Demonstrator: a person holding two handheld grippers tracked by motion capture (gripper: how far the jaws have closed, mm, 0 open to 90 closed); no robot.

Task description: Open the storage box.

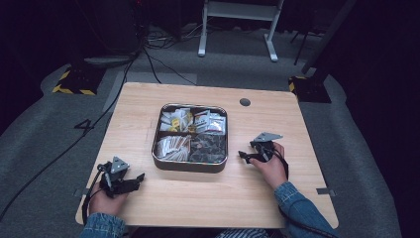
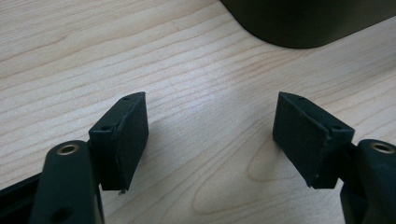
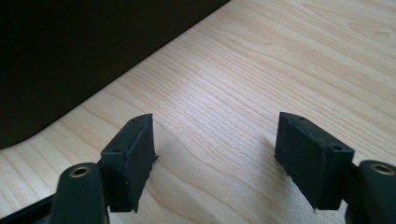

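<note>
Left jaws: in the left gripper view the two black ribbed pads (image 2: 126, 140) stand wide apart with nothing but bare wood between them; released, grasping nothing.
Left gripper: the black two-jaw left gripper (image 1: 140, 177) with a grey three-cornered plate on top lies low over the near left part of the table, its tips pointing right toward the tin's near left corner, a little short of it.
Left hand: the person's left hand (image 1: 105, 198) wraps the gripper's body from below, a blue denim sleeve behind it at the table's near edge.
Right jaws: in the right gripper view the black ribbed pads (image 3: 133, 161) are likewise spread wide over bare wood; released, grasping nothing.
Right gripper: the black two-jaw right gripper (image 1: 241, 155) with its own grey plate points left at the tin's right wall, just beside it and not touching.
Right hand: the person's right hand (image 1: 271, 166) holds it from the near right, denim sleeve trailing to the table's near edge.
Tin: the dark, square, round-cornered metal tin (image 1: 162, 161) sits at the middle of the table between the two grippers; a cross divider splits it into four compartments filled with small sachets, pale in three, dark in the near right one.
Table: light wooden table top (image 1: 208, 198), round dark grommet near its far edge.
</note>
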